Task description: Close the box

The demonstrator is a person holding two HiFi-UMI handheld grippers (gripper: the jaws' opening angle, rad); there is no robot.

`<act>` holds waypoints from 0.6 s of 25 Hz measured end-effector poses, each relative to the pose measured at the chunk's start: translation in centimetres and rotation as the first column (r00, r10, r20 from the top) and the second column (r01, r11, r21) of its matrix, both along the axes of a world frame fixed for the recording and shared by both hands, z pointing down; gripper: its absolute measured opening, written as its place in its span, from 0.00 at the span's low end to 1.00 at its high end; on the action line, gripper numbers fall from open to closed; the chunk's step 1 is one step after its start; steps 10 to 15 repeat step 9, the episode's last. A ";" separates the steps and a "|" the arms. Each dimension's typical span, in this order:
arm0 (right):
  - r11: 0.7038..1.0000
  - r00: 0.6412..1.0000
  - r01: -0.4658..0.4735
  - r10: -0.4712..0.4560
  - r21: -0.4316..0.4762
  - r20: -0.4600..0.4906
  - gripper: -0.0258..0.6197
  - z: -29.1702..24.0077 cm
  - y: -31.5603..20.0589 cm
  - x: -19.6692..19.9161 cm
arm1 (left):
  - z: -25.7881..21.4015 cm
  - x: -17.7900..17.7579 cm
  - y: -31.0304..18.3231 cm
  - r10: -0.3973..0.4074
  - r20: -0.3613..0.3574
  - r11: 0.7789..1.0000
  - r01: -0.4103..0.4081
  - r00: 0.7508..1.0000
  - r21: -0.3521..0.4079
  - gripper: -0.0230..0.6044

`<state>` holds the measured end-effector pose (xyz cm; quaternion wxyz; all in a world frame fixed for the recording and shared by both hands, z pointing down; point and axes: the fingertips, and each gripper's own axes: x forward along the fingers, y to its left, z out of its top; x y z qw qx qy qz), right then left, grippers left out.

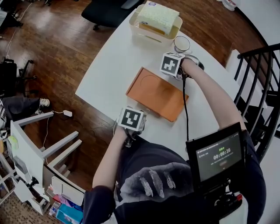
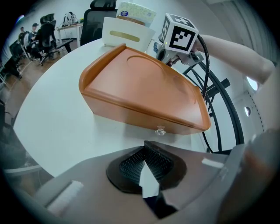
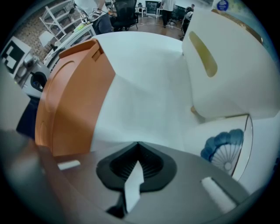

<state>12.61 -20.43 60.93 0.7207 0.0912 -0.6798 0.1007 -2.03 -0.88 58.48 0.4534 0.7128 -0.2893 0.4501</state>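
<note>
An orange box (image 1: 155, 92) with a rounded-corner lid lies flat on the white table (image 1: 109, 65), its lid down. In the left gripper view the box (image 2: 140, 89) fills the middle, and a small clear knob (image 2: 160, 130) shows on its front wall. My left gripper (image 1: 139, 114) sits just off the box's near edge, its jaws (image 2: 146, 151) shut on nothing. My right gripper (image 1: 171, 65) hovers by the box's far right corner, also shut and empty (image 3: 138, 151). The box (image 3: 72, 100) lies to its left.
A cream holder with a tissue pack (image 1: 155, 24) stands at the table's far end, with a white cup with a blue pattern (image 1: 182, 43) beside it. A black office chair (image 1: 107, 11) stands beyond. A black stair railing (image 1: 258, 87) runs on the right. The table edge curves at the left.
</note>
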 end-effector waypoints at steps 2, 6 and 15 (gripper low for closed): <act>1.000 1.000 -0.021 0.021 -0.004 0.017 0.05 0.1 -0.2 0.1 | 0.0 -0.1 -0.2 -0.002 0.007 1.000 0.002 1.000 0.004 0.06; 0.999 0.999 -0.035 0.035 -0.007 0.036 0.05 0.3 -0.2 0.1 | -0.5 0.5 -0.1 -0.018 -0.030 1.000 0.018 0.999 -0.004 0.06; 0.999 0.999 -0.035 0.035 -0.019 0.010 0.05 0.7 -0.3 0.6 | -0.2 0.2 -0.2 -0.013 -0.004 1.000 0.013 1.000 -0.001 0.06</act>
